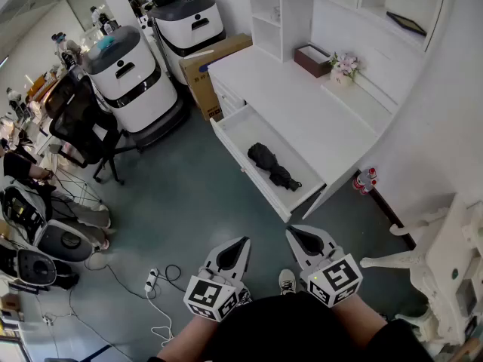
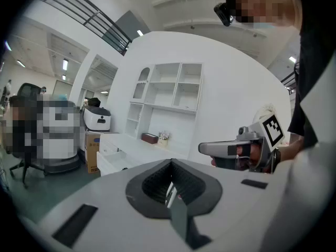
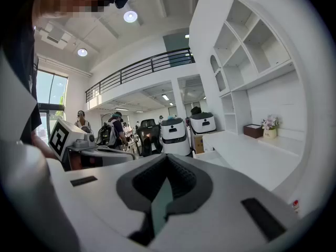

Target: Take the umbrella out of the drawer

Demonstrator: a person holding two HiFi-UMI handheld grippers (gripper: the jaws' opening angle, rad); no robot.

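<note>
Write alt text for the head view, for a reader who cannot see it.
A folded black umbrella lies in an open white drawer. Nearer the camera, the left gripper and right gripper are held side by side, jaws shut.

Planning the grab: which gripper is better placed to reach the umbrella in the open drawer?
Right, probably. The right gripper sits nearer the drawer and the umbrella's near end; the left gripper lies farther to the side. Both are shut and empty.
</note>
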